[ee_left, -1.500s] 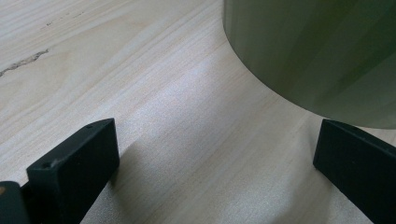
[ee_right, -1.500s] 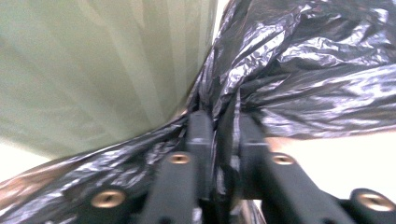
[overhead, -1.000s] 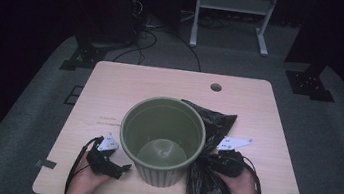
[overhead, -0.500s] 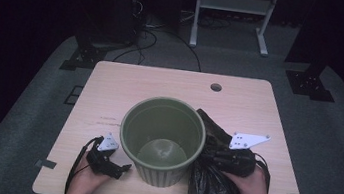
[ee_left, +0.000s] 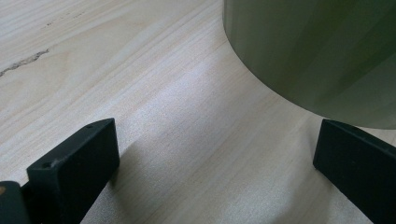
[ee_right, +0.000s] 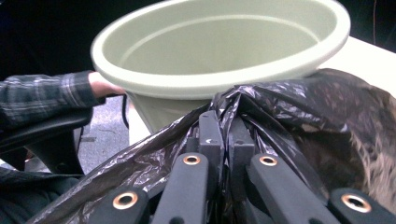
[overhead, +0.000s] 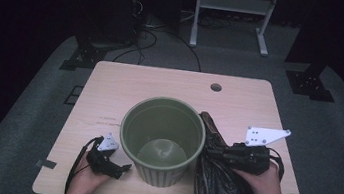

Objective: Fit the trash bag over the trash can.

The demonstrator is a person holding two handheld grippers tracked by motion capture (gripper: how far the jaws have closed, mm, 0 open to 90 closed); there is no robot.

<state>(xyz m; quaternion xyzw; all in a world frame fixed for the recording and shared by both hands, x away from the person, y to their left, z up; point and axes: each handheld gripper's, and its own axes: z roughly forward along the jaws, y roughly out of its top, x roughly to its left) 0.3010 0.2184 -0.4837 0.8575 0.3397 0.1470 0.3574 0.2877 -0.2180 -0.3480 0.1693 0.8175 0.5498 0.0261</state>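
The right gripper [overhead: 213,154] has its jaws pressed together on a gathered fold of a black plastic bin bag [overhead: 219,184]; in the right gripper view [ee_right: 223,135] the two black jaws meet with crinkled film pinched between them and spilling to either side. The person's right hand [overhead: 262,182] holds this gripper just right of the bin, with its grey three-cornered plate [overhead: 265,135] standing above it. The bag hangs down from the jaws over the near right edge of the table, its upper edge touching the bin's right side.

The left gripper [overhead: 118,166] rests low on the table at the bin's near left, held by the left hand [overhead: 86,176]. In the left gripper view [ee_left: 215,158] its jaws stand wide apart with nothing but bare wood between them; the right jaw lies just beside the curved wall of the bin [ee_left: 317,51], and I cannot tell whether they touch.

The pale green plastic waste bin [overhead: 161,141] stands upright near the middle of the light wooden table [overhead: 161,83], toward the near edge, and looks empty inside. In the right gripper view its rim [ee_right: 219,79] rises just beyond the bag, with a plaid sleeve [ee_right: 42,93] at the left.

A round cable hole [overhead: 215,87] sits toward the table's far right. Beyond the table, cables [overhead: 153,31] trail across a grey carpet [overhead: 342,129].
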